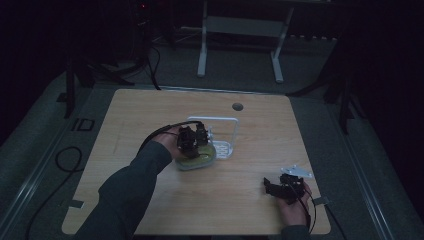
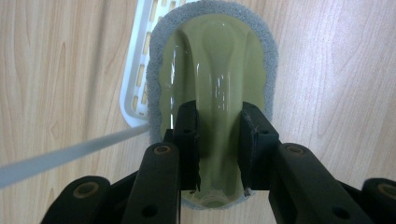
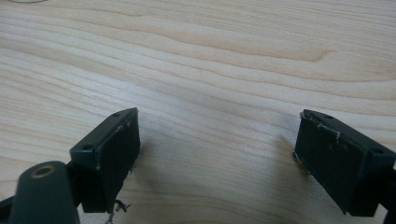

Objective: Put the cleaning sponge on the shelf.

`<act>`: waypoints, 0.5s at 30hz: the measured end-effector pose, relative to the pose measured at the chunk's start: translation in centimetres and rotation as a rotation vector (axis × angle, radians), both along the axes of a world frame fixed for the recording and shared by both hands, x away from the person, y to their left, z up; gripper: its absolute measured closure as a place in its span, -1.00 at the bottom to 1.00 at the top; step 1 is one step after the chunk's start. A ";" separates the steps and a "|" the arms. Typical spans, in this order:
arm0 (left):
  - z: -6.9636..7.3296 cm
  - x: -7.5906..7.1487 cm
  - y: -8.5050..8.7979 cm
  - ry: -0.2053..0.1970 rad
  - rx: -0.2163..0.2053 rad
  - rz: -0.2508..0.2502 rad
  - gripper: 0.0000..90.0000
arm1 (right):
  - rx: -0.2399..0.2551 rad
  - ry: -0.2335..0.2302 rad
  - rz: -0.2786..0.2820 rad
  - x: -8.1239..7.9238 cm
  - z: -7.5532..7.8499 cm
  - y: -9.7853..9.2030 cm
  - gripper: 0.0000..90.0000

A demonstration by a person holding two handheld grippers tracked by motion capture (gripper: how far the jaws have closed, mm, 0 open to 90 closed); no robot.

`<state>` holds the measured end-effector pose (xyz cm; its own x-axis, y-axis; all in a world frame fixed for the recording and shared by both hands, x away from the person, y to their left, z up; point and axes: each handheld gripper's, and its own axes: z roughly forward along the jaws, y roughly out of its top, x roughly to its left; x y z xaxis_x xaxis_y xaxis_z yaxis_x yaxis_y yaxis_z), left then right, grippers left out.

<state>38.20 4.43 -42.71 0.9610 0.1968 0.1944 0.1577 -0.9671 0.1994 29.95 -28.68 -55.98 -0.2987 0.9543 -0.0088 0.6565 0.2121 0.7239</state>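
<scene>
Table: pale wood-grain top, flat, rounded corners; small round hole near far edge, centre.
Rack: white plastic, slotted base w/ tall loop frame; stood mid-table, slightly toward far edge.
Scrubber: oval, glossy olive-green plastic body w/ raised centre ridge, fuzzy grey pad rim all round; sat on table just nearer the person than the rack, one end overlapping rack's slotted base.
Left gripper: over the scrubber mid-table; black jaws closed onto the ridge, one each side, touching it near the scrubber's close end.
Right gripper: near the table's near-right corner, low over bare wood; jaws wide apart, nothing between.
Risk 1: ridge looked smooth + shiny, sides sloped, so jaws could prob. slide up and off if lifted fast; grip also sat off-centre toward one end, so far end may droop or swing.
Risk 2: soft pad rim lay against rack edge; dragging sideways might snag it or shove the light rack.
Risk 3: white frame bar ran close by left jaw in left gripper view; a tilt could knock it.
</scene>
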 end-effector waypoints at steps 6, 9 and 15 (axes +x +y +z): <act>0.3 0.2 -0.9 -0.019 -0.003 -0.046 0.59 | -0.001 -0.001 0.001 0.0 0.0 0.0 -0.70; 0.5 0.2 -1.2 -0.029 0.001 -0.063 0.59 | -0.001 -0.001 0.001 0.0 0.0 0.0 -0.70; 0.4 0.6 -1.6 -0.045 -0.001 -0.082 0.59 | -0.001 -0.001 0.001 0.0 0.0 0.0 -0.70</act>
